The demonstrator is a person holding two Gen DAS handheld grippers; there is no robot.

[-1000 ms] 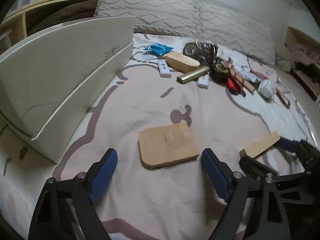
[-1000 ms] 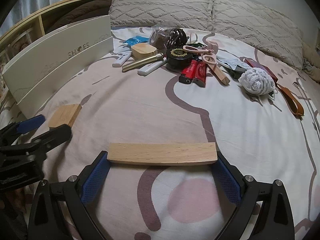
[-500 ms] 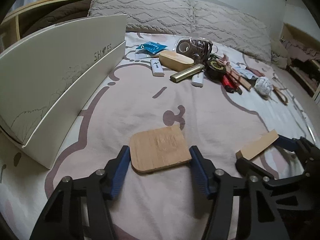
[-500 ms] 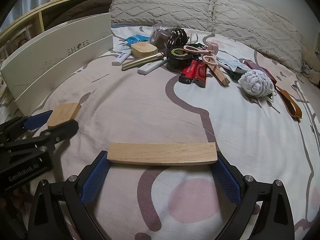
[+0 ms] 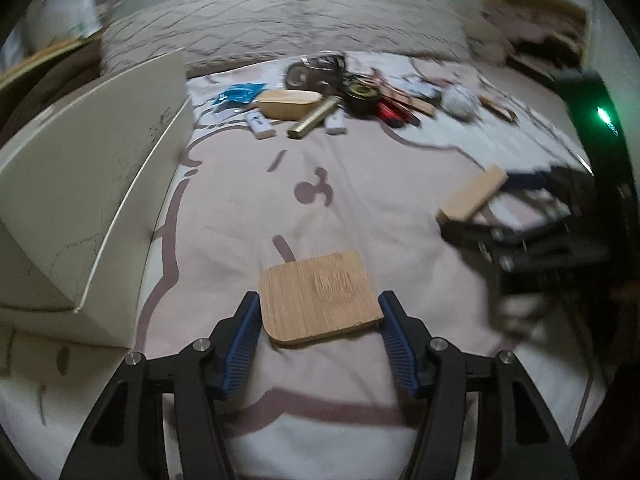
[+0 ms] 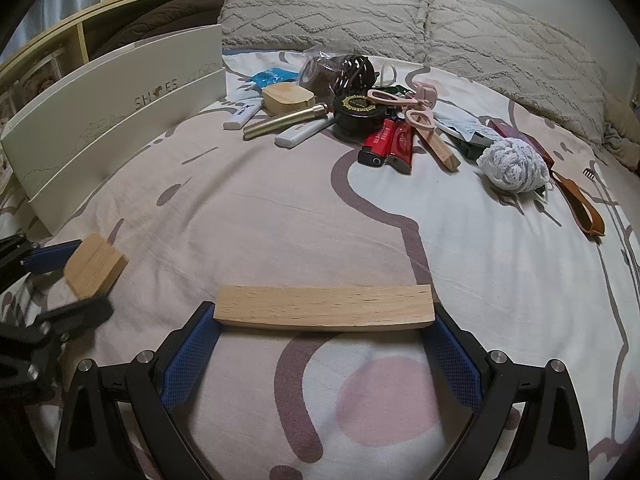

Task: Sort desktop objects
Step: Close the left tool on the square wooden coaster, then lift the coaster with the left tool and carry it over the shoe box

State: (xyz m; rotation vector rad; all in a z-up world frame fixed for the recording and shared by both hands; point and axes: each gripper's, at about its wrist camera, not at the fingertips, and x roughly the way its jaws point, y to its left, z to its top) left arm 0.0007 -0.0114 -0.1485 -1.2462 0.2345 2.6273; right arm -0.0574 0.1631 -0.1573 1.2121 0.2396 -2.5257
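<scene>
Nearest, the left gripper (image 5: 318, 314) clamps a square bamboo coaster (image 5: 319, 298) by its side edges, just above the bedsheet (image 5: 360, 184). The right gripper (image 6: 324, 330) grips a long wooden block (image 6: 324, 306) end to end. A white shoe box (image 6: 116, 120) stands along the left. Farther back lies a clutter: brass tube (image 6: 286, 121), black round tin (image 6: 359, 109), red lighters (image 6: 388, 142), white yarn ball (image 6: 513, 165). Two pillows (image 6: 400, 12) lie beyond.
</scene>
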